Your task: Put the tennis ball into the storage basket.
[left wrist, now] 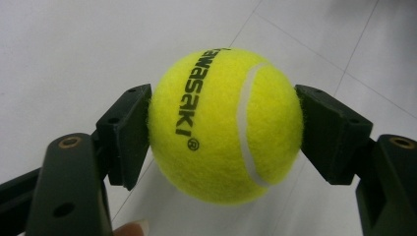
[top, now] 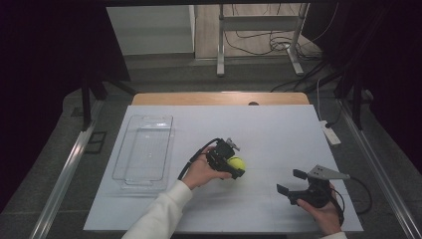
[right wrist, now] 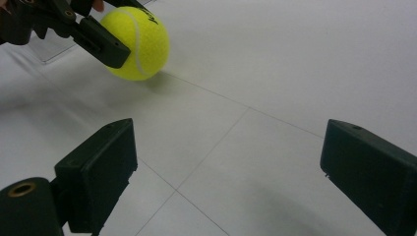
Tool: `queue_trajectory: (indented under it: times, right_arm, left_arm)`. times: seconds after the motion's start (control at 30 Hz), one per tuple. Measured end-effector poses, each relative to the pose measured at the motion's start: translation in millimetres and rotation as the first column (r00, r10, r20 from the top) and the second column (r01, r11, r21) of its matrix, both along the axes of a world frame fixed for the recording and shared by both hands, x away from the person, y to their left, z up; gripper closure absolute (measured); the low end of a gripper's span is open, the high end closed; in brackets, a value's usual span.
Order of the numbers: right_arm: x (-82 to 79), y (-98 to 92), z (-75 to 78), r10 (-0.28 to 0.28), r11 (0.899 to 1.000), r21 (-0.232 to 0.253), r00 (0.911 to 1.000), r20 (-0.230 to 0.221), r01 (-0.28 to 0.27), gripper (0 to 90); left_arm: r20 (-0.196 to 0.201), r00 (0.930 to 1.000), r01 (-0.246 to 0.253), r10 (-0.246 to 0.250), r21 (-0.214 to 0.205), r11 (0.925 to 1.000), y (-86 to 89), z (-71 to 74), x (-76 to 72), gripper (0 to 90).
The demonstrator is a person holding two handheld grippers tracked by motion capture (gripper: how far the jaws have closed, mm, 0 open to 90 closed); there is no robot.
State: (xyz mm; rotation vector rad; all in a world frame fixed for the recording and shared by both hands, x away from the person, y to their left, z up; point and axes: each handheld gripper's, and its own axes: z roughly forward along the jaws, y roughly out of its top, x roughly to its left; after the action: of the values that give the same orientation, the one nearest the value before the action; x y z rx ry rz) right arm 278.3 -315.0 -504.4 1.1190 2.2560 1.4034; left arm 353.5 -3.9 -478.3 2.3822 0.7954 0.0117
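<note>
The tennis ball (top: 237, 163) sat at about the table's (top: 278, 134) centre, pinched between the jaws of the left gripper (top: 235, 168) — both pads pressed flat against its sides in the left gripper view, one at nine o'clock and one at three o'clock on the ball (left wrist: 225, 125). It still looked to rest on the white surface, its shadow directly beneath it in the right gripper view. So the grasp seemed made, and the next move probably turned on where the clear tray (top: 145, 149) lay: from the held ball it stood at roughly nine o'clock in the high view, well apart, its long axis running from twelve to six. The left hand (top: 201, 172) was plainly the nearer one to it.

The right gripper (top: 293, 184) rested at about four o'clock from the ball, near the table's front edge, jaws spread wide with nothing between them.

The ball was bright yellow-green felt with a curved white seam and dark lettering printed up one side — round, fuzzy, likely a little springy under the pads.
</note>
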Motion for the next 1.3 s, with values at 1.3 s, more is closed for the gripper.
queue_trajectory:
  times: [1.3]
  right_arm:
    - [0.1, 0.1, -0.8, 0.002, 1.000, 0.002, 1.0000, -0.002, -0.002, 7.0]
  left_arm:
    - [0.070, 0.9973, -0.018, 0.021, -0.048, 0.9987, 30.4, 29.6, -12.4, 27.0]
